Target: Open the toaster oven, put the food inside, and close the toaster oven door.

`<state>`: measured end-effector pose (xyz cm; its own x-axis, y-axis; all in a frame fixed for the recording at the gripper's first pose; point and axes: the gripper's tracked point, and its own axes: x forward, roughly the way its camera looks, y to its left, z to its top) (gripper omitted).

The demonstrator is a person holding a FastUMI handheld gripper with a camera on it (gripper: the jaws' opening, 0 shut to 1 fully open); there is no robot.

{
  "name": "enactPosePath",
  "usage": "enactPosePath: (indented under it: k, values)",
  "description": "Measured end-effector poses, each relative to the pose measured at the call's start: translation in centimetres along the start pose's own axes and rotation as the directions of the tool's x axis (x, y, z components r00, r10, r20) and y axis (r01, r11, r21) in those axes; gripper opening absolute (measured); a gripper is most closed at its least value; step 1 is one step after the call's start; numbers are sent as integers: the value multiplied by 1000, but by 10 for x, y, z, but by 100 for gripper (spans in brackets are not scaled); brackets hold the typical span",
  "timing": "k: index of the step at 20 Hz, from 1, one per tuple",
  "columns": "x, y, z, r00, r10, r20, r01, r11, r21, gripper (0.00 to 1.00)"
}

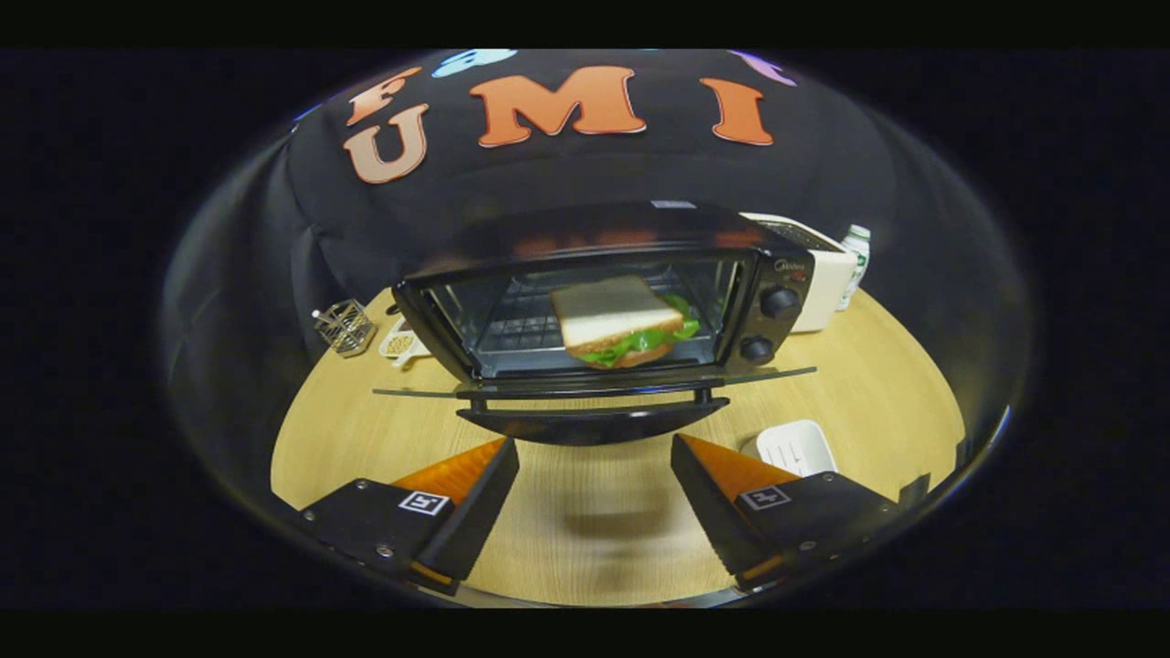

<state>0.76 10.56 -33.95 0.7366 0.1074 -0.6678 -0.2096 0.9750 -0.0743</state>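
Observation:
A black toaster oven point(777, 274) stands on the wooden table beyond my fingers. Its glass door point(594, 393) hangs down flat and open, with the black handle point(594, 422) along its front edge. A sandwich point(622, 320) of white bread with green lettuce lies on the wire rack inside the cavity. My gripper point(594, 457) is open, fingers wide apart, nothing between them. The fingertips sit just short of the door handle and a little below it, apart from it.
A small white dish point(795, 446) lies on the table by my right finger. A white appliance point(823, 265) and a bottle point(855, 260) stand behind the oven on the right. A wire holder point(345, 326) and a white scoop point(402, 345) sit to the oven's left.

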Motion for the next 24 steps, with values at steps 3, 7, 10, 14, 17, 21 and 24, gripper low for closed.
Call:
enactPosePath:
  k: [3, 7, 10, 14, 17, 21, 24]
  values:
    - [4, 0, 23, 999, -11, 49, 12, 999, -32, 99]
    - [14, 2, 48, 996, -17, 87, 21, 999, -42, 99]
    - [22, 5, 63, 994, -15, 105, 20, 999, -50, 99]
    - [24, 3, 81, 989, -19, 148, 26, 998, -51, 99]
    - [18, -6, 83, 988, -26, 153, 34, 998, -51, 99]
    - [2, -29, 98, 980, -64, 188, 70, 997, -27, 99]
    - [-21, -50, 129, 961, -96, 260, 104, 994, -18, 99]
